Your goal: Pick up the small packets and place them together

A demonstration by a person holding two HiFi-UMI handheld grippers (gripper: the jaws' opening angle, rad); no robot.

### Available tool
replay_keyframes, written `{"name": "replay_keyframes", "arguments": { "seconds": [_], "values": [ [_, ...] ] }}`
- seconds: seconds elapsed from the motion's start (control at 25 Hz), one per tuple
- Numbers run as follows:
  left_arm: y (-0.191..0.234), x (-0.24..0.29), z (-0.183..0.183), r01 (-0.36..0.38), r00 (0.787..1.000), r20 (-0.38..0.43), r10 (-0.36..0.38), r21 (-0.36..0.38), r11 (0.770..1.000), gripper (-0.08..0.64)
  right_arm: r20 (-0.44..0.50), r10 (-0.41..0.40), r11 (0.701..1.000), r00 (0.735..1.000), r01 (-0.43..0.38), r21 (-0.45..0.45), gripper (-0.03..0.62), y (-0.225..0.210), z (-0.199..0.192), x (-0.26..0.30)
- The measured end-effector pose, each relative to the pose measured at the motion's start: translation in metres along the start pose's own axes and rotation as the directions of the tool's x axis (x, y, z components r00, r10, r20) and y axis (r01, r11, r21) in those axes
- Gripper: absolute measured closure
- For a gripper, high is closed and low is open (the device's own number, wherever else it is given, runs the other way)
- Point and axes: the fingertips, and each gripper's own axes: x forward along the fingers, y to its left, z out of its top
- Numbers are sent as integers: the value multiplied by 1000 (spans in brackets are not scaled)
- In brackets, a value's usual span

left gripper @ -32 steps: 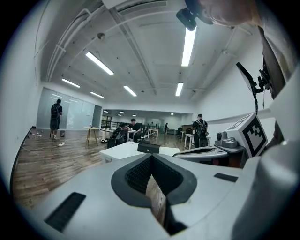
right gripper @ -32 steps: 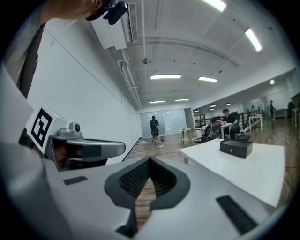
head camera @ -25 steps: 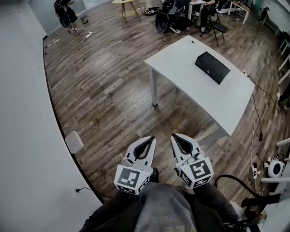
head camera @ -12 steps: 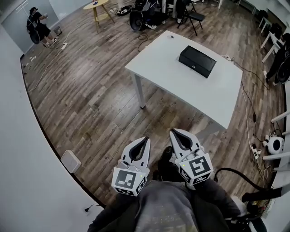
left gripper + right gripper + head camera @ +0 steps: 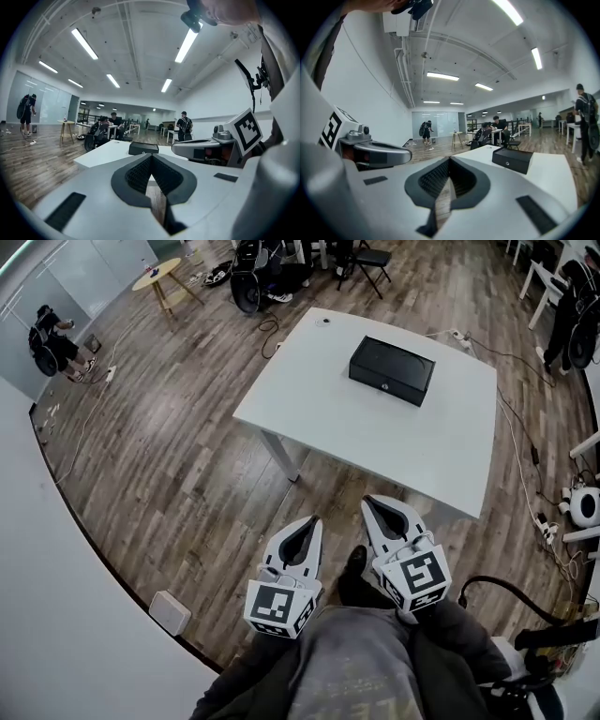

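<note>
Jaws of left gripper [image 5: 308, 525] pressed together, nothing held; same with right gripper [image 5: 372, 506], shut tight and empty. Both side by side, close to the body, above grey clothing [image 5: 361, 662] and a dark shoe [image 5: 354, 563], pointing toward the white table [image 5: 441, 460]. Between tips and table only bare wooden floor [image 5: 187, 474]; nothing in the way. On the table's far half a black box [image 5: 392, 370], lying flat, well apart from both grippers. Farther out: small round table [image 5: 157, 273] at upper left, standing person [image 5: 47, 334] near the glass wall, seated people [image 5: 262, 273] with dark gear beyond the white table, dark chair [image 5: 370, 257] beside them. White wall box [image 5: 170, 612] low against the near wall at left. Small packets not made out in any view, so place relative to the fingertips impossible to tell. Counted: two grippers, one white table, one black box, one small round table, one white wall box.
</note>
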Motion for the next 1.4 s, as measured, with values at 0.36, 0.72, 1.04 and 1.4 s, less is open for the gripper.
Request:
{"name": "replay_keyframes", "arguments": {
  "seconds": [0.36,0.72,1.04,1.4],
  "values": [
    [11,100,11,128,990,-57,-127,30,991,563,-11,-85,996,996,85,39,588,-78,2,46],
    [7,153,28,216,975,-69,-212,54,975,563,-16,-182,980,983,183,74,588,-126,7,53],
    [25,199,33,315,946,-93,-309,55,947,563,-33,-283,953,959,285,99,588,-160,10,82],
    [59,256,39,451,889,-120,-443,53,891,563,-86,-397,905,914,405,128,588,-192,11,136]
  ]
}}
